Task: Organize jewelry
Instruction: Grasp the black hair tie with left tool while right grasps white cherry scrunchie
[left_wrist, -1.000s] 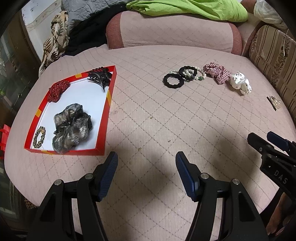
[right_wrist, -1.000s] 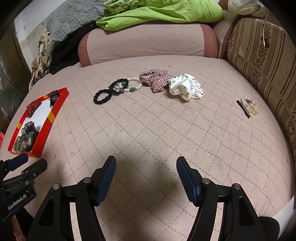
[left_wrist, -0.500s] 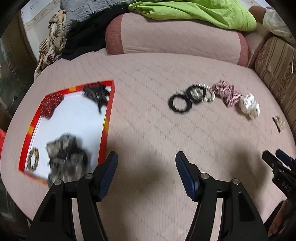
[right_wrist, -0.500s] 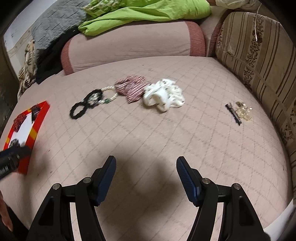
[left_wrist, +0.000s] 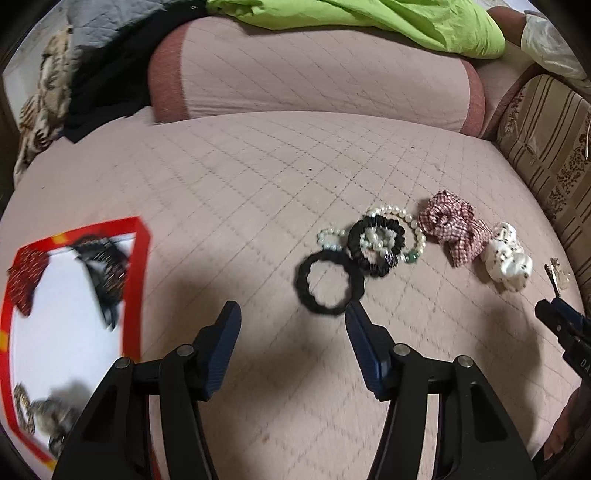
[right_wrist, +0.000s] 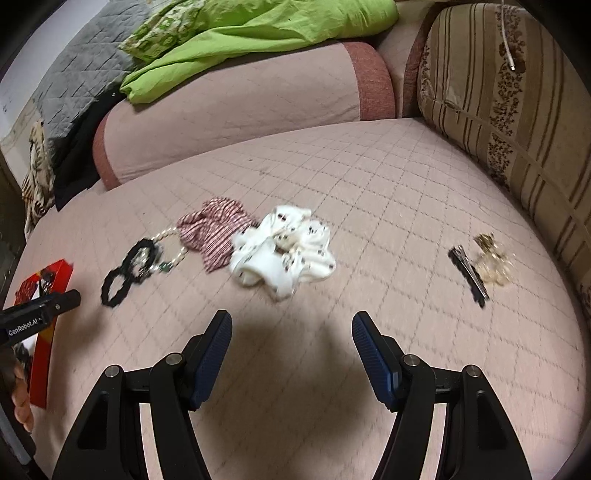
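A row of accessories lies on the pink quilted cushion (left_wrist: 258, 177): a black hair tie (left_wrist: 328, 282), a second black scrunchie (left_wrist: 376, 245) over a pearl necklace (left_wrist: 410, 225), a red plaid scrunchie (left_wrist: 452, 230) and a white spotted scrunchie (right_wrist: 282, 254). My left gripper (left_wrist: 293, 321) hovers just short of the black hair tie, its jaws closing with nothing between them. My right gripper (right_wrist: 291, 330) stands open and empty in front of the white scrunchie. A black hair pin (right_wrist: 469, 271) and a gold clip (right_wrist: 493, 264) lie to the right.
A red-rimmed white tray (left_wrist: 142, 280) at the left holds a red scrunchie (left_wrist: 26, 275), a black claw clip (left_wrist: 105, 269), a grey scrunchie (left_wrist: 55, 422) and a leopard bracelet. A bolster (left_wrist: 314, 77) with green fabric (right_wrist: 258, 37) lies behind; a striped cushion (right_wrist: 517, 110) borders the right.
Both grippers have travelled right and forward towards the row of accessories. The tray has slid to the left edge of the left wrist view. The left jaws stand slightly narrower.
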